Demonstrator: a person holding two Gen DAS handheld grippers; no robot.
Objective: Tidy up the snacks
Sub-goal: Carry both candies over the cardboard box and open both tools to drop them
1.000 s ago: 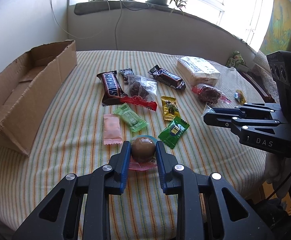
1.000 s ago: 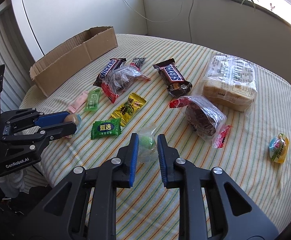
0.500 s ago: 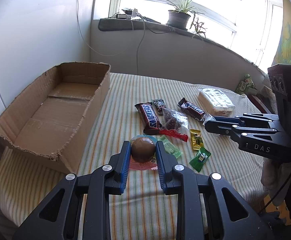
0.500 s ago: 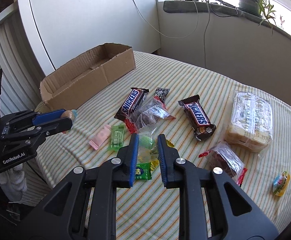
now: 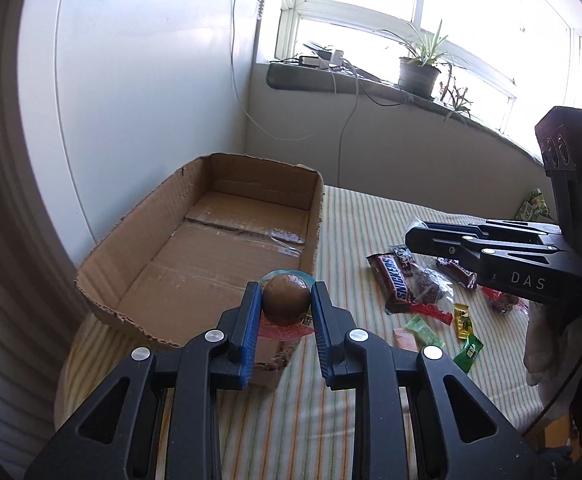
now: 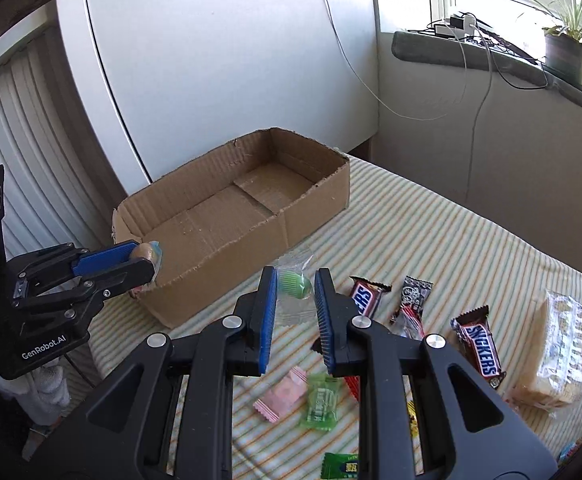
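My left gripper [image 5: 285, 300] is shut on a round brown snack in a clear wrapper [image 5: 285, 295] and holds it above the near right corner of the open cardboard box [image 5: 131, 292]. It also shows in the right wrist view [image 6: 147, 256] at the box's near wall. My right gripper [image 6: 295, 286] is shut on a green candy in a clear wrapper [image 6: 296, 285], held above the striped tablecloth [image 6: 431, 232] just right of the box [image 6: 311, 208]. The box looks empty inside.
Loose snacks lie on the cloth: two Snickers bars [image 6: 481, 350] [image 5: 396, 283], a pink sachet [image 6: 281, 394], green sachets [image 6: 323, 400], a bagged bread slab [image 6: 559, 352]. A wall and windowsill with a potted plant [image 5: 419, 70] stand behind.
Both grippers have lifted and swung left toward the cardboard box, each still holding its snack. The box now sits close in front of both.
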